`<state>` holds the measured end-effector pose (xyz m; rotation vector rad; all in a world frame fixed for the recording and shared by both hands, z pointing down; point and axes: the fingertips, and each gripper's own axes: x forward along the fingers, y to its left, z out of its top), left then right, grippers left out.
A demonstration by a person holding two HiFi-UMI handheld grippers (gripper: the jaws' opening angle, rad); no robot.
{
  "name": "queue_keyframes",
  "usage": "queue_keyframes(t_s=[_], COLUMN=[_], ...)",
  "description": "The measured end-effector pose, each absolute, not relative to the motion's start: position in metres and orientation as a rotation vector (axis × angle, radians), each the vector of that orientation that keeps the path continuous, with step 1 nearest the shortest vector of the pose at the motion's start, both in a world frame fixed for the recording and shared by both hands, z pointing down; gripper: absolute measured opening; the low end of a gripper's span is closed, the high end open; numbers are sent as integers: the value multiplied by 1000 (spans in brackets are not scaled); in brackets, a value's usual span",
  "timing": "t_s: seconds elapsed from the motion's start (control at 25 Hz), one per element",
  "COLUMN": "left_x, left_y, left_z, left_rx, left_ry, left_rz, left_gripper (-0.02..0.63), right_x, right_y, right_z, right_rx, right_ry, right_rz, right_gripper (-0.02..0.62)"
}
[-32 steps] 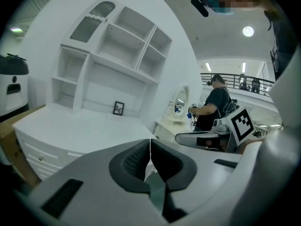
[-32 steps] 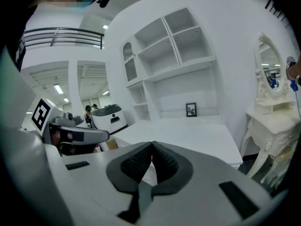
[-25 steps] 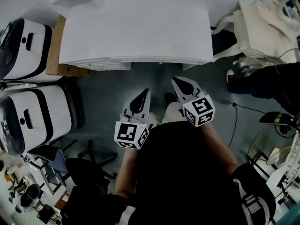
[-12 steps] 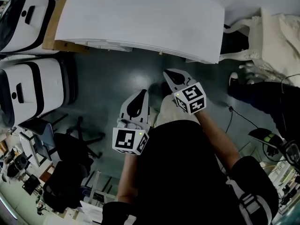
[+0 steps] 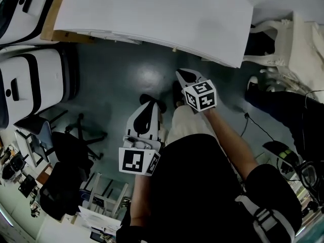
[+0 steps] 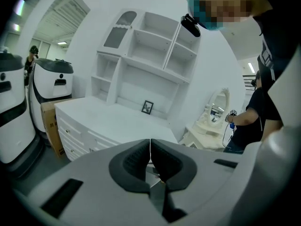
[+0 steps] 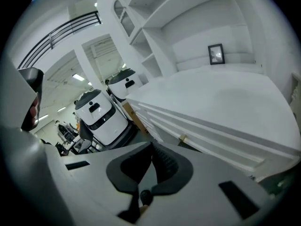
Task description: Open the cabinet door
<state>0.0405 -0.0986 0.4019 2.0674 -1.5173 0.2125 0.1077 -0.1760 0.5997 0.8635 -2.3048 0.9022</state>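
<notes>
The white cabinet (image 5: 152,14) fills the top of the head view; only its flat top and front edge show there. In the right gripper view its front (image 7: 202,131) shows stacked drawer lines and a small knob (image 7: 182,138). My right gripper (image 5: 185,75) is shut and empty, pointing at the cabinet front just below its edge, apart from it. My left gripper (image 5: 147,103) is also shut with nothing in it, and hangs lower and further back over the floor. In the left gripper view the cabinet (image 6: 108,121) carries a shelf unit (image 6: 146,51) with a small picture frame (image 6: 147,107).
Two white robot housings (image 5: 30,80) and a cardboard box (image 5: 55,34) stand left of the cabinet. A dark office chair (image 5: 71,146) is at lower left. Cream cloth-covered furniture (image 5: 298,49), another person in dark clothes (image 5: 283,100) and a floor cable (image 5: 253,125) are at right.
The right gripper has sunk and moved closer to the cabinet's front edge. The left gripper has dropped a little and turned. Both stay shut.
</notes>
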Motion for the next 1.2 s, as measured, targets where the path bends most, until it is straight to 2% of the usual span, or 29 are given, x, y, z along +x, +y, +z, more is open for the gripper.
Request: queue_keyframes(t_s=[0.72, 1.2], left_x=[52, 48], left_y=[-100, -101], left_z=[430, 436], left_rx=[1996, 1968], left_ry=[-1499, -1508], left_rz=[229, 235], left_gripper=[25, 25], right_x=[106, 105], right_y=[-215, -247], right_z=[685, 708], right_rx=[971, 1109], right_ry=[-2157, -2095], right_rz=[1022, 1098], right_gripper=[43, 98])
